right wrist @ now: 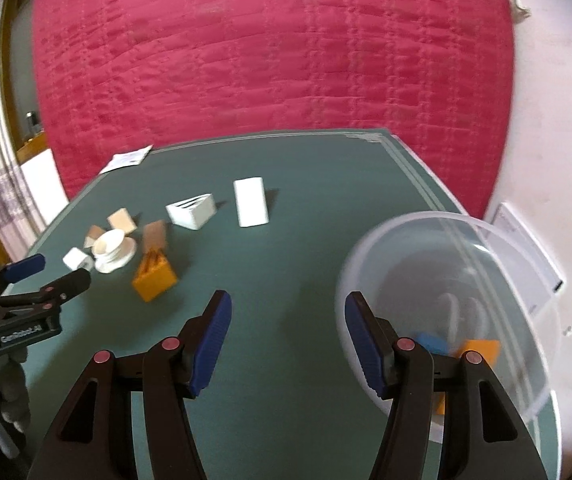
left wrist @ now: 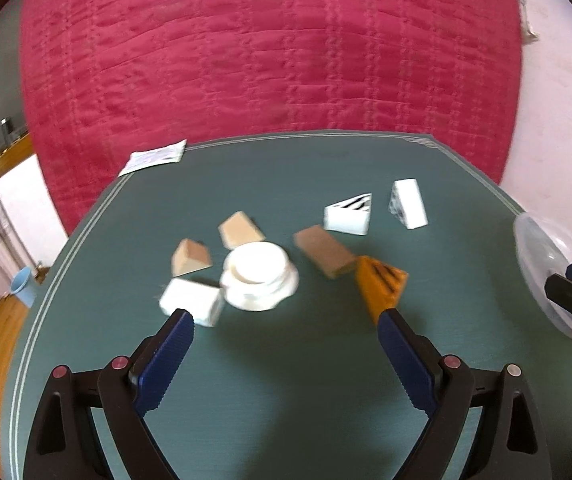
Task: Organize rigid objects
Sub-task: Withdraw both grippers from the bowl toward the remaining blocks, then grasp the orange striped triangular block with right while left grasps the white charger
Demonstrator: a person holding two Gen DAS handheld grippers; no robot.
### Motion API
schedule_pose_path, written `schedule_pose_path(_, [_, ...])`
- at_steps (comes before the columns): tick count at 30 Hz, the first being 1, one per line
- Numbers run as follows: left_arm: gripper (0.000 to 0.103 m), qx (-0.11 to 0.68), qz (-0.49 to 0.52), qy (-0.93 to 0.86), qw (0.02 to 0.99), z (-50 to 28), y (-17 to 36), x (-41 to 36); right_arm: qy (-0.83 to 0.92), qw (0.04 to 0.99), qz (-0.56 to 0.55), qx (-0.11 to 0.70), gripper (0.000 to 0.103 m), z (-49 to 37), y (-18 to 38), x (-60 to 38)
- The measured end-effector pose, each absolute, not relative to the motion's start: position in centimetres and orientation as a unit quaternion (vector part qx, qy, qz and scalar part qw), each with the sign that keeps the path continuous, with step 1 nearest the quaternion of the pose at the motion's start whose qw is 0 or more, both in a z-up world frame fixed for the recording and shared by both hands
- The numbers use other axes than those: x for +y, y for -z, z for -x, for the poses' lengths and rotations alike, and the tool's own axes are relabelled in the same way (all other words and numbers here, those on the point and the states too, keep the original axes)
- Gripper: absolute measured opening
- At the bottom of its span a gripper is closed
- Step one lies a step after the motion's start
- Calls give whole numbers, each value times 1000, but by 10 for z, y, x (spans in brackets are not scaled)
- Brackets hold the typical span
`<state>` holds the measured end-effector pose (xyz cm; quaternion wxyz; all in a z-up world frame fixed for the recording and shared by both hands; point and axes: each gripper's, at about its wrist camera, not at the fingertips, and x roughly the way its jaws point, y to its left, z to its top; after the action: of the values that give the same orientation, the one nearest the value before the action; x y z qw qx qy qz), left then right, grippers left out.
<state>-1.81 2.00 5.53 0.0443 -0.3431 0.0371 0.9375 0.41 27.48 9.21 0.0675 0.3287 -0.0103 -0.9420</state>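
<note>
Several small blocks lie on the green table: an orange wedge, a brown block, two tan wedges, a white block and two white wedges. A white cup on a saucer stands among them. My left gripper is open and empty just in front of the cup. My right gripper is open and empty beside a clear plastic bowl that holds a blue piece and an orange piece.
A paper card lies at the table's far left corner. A red quilted bed fills the background. The clear bowl shows at the right edge of the left view. A blue cup sits off the table at left.
</note>
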Motion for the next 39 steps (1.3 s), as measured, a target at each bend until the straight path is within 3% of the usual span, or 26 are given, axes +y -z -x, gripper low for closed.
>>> schedule_pose_path(17, [97,14,357,-933,-35,32,-47,-64,912,150,-381,-20,60,52,-66,189])
schedule_pose_path(30, [97,18,377,-926,-26,52,-36,-59,902,159,-402,-7,60,81,-44,164])
schedule_pose_path(39, [97,38,386,-921,-34,72,-28,-51,900,160,-405,9,45,84,-38,158])
